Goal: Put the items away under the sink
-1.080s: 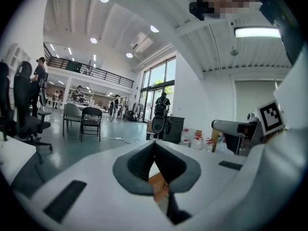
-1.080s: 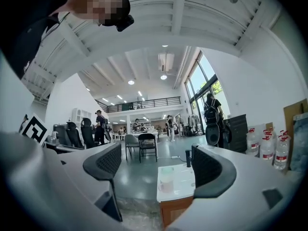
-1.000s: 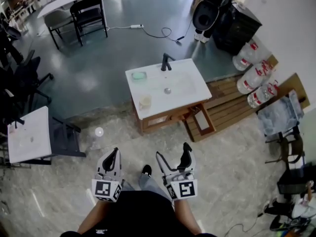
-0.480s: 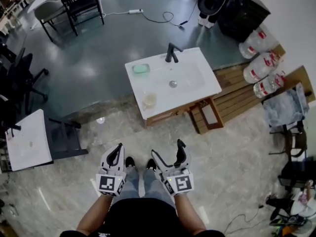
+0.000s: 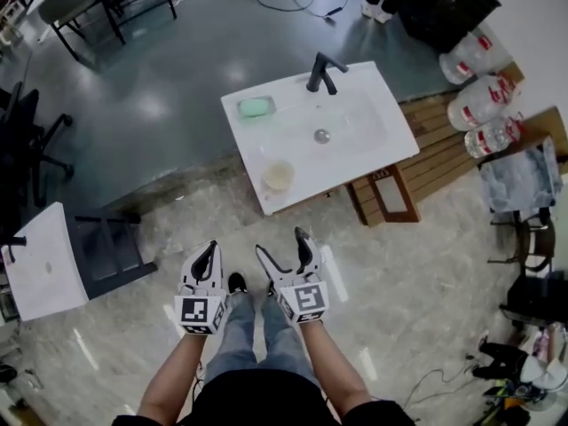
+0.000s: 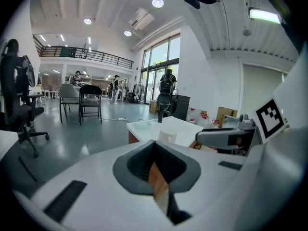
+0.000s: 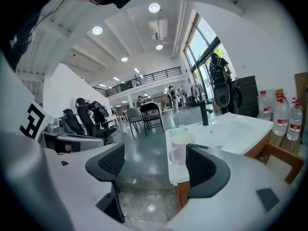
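The person holds both grippers low in front of the body, side by side and close together, pointing forward. The left gripper (image 5: 205, 254) has its jaws shut tight together. The right gripper (image 5: 282, 247) has its jaws wide apart and empty. Both forearms (image 5: 174, 382) are bare and reach straight out.

The head camera looks steeply down on the sink (image 5: 389, 138) a little way ahead. Cameras riding the left gripper (image 5: 209, 250) and right gripper (image 5: 280, 243) look low and level along their jaws toward that same sink.
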